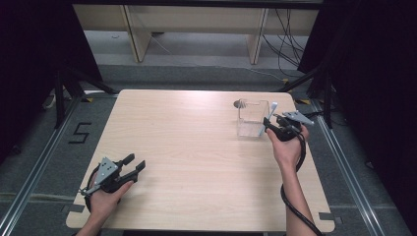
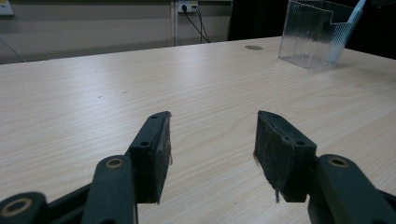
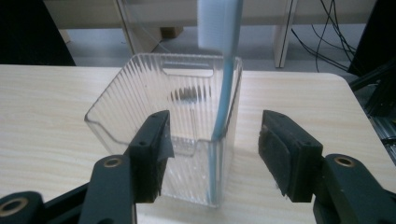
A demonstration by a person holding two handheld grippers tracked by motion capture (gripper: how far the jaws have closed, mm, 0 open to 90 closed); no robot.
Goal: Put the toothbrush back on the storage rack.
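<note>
Left tongs [image 1: 136,163]: spread, empty, resting low at the near-left table [image 1: 196,162] corner, close to its edge.

Toothbrush [image 3: 226,93]: stands leaning inside the clear ribbed container [image 1: 252,118] at far right.

Right tongs [image 3: 212,140]: spread, pads clear of the handle. Placement appears complete; withdrawal remains. Open table lies leftward; the right edge is close.

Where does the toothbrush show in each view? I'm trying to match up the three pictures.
High view: the toothbrush stands slanted in the clear ribbed container at the table's far right, just beyond the right gripper.
Left gripper view: top right corner, leaning in the container's right side.
Right gripper view: upper centre, its blurred head above the rim, its blue handle running down the container's near right corner.
Shared landmark: the container itself.
</note>
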